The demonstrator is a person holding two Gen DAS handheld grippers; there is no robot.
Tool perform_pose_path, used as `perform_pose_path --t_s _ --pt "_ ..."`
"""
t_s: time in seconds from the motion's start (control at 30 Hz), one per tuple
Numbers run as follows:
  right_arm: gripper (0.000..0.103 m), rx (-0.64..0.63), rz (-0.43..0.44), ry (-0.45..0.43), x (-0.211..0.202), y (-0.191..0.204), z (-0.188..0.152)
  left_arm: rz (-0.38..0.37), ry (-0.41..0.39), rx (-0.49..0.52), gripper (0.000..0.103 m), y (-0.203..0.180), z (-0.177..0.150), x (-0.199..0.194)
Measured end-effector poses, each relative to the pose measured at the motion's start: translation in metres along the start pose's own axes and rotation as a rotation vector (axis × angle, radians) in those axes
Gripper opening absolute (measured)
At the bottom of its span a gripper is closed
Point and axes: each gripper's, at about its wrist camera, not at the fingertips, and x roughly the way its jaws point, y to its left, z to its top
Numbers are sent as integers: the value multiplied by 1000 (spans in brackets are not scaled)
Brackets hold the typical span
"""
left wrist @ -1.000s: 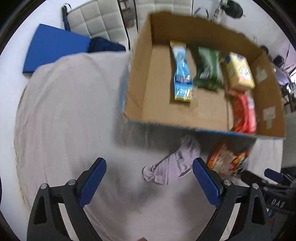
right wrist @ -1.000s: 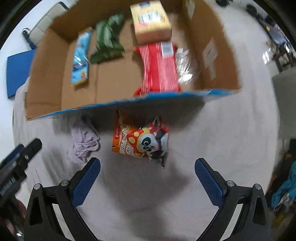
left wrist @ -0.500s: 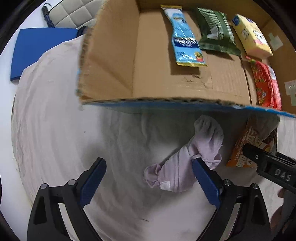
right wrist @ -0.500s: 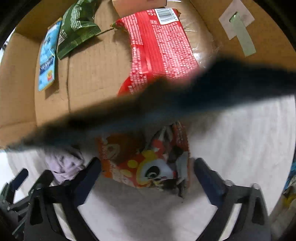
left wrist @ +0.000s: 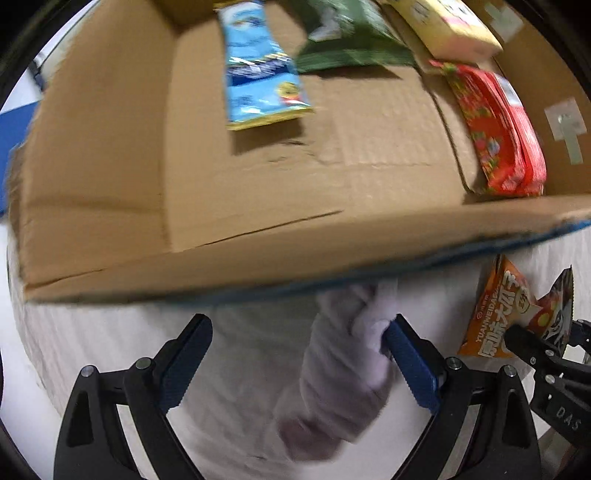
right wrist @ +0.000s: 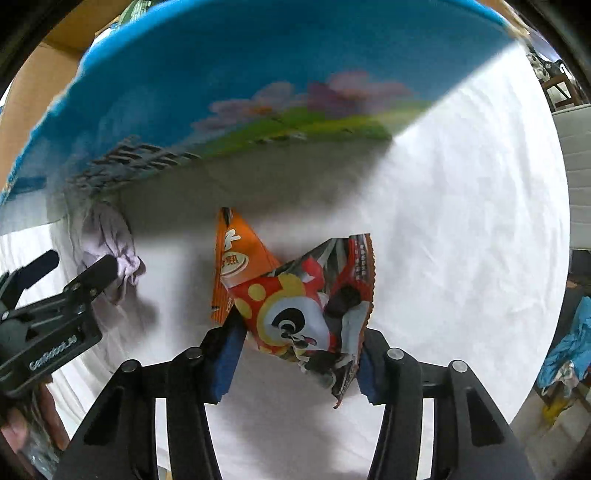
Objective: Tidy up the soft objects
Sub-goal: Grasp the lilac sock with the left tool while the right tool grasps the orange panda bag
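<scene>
A pale lilac sock (left wrist: 343,373) lies on the white cloth in front of the cardboard box (left wrist: 258,254). My left gripper (left wrist: 299,365) is open around the sock, its right finger (left wrist: 410,365) touching it. In the right wrist view the sock (right wrist: 110,243) sits at the left by the box's blue wall (right wrist: 258,74). My right gripper (right wrist: 295,354) is closed on the orange-red panda snack bag (right wrist: 295,302), which crumples between the pads. The bag also shows in the left wrist view (left wrist: 502,317).
Inside the box lie a blue packet (left wrist: 258,66), a green packet (left wrist: 343,40), a yellow pack (left wrist: 447,26) and a red bag (left wrist: 498,133). The white cloth (right wrist: 461,221) stretches to the right. A chair (right wrist: 576,177) stands beyond it.
Both grippers have moved forward and down toward the box front. The left one now straddles the sock. The right one has closed on the panda snack bag.
</scene>
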Motion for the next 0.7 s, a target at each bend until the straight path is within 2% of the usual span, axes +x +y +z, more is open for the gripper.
perform_pose_path --t_s 0.03,0.1,0.13,0.2,0.27,0.47,0.5,0.7 --pt "55 4 2 2 1 -1 -2 -8 6 12 95 -4 3 3" --pt "54 9 9 7 2 -3 -5 -40 30 23 68 -14 4 10" --pt "54 7 8 8 2 -2 -7 -65 42 21 63 -16 5 13" --pt "52 2 9 10 3 -2 -8 -93 38 13 42 -22 3 10" --pt "51 -2 16 12 1 -2 -9 -118 42 8 33 -26 1 8" --pt "48 -24 34 32 -1 -8 -21 -111 35 -21 32 -30 -29 3" --pt "48 -30 37 36 -1 -12 -21 -113 39 -26 32 -30 -22 5" --pt "49 -57 31 54 9 -14 -43 -150 88 -82 32 -26 -56 17"
